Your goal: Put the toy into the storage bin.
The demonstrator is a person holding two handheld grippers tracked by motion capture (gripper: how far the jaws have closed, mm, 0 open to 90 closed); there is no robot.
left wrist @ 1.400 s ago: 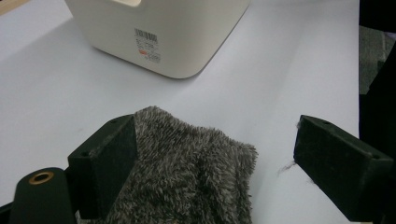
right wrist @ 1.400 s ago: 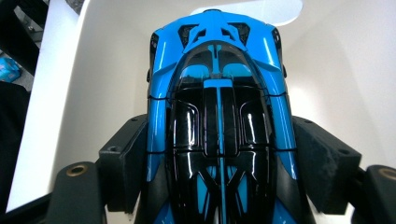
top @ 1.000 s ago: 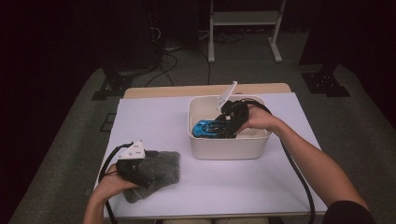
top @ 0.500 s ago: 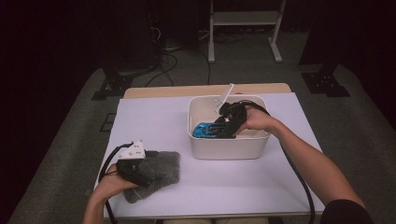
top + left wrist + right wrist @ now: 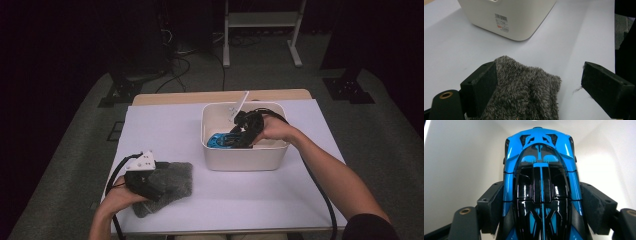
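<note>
Little has shifted in a sec: right gripper (image 5: 239,136) stays down inside the cream tub (image 5: 243,161), jaws pinching a blue-and-black toy car (image 5: 540,187) by its sides, w/ the car inside the tub. Left gripper (image 5: 537,85) rests spread over a grey fuzzy cloth (image 5: 524,93) at the front-left of the white-covered table (image 5: 165,130). Dark room behind, grey carpet (image 5: 75,150), cables (image 5: 185,60), metal stand (image 5: 260,30).

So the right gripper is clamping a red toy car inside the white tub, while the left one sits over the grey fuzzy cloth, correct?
Not quite: the toy car is blue and black, not red, as the right gripper view shows. The rest holds: the right gripper clamps it inside the white tub, and the left gripper sits over the grey fuzzy cloth.
</note>
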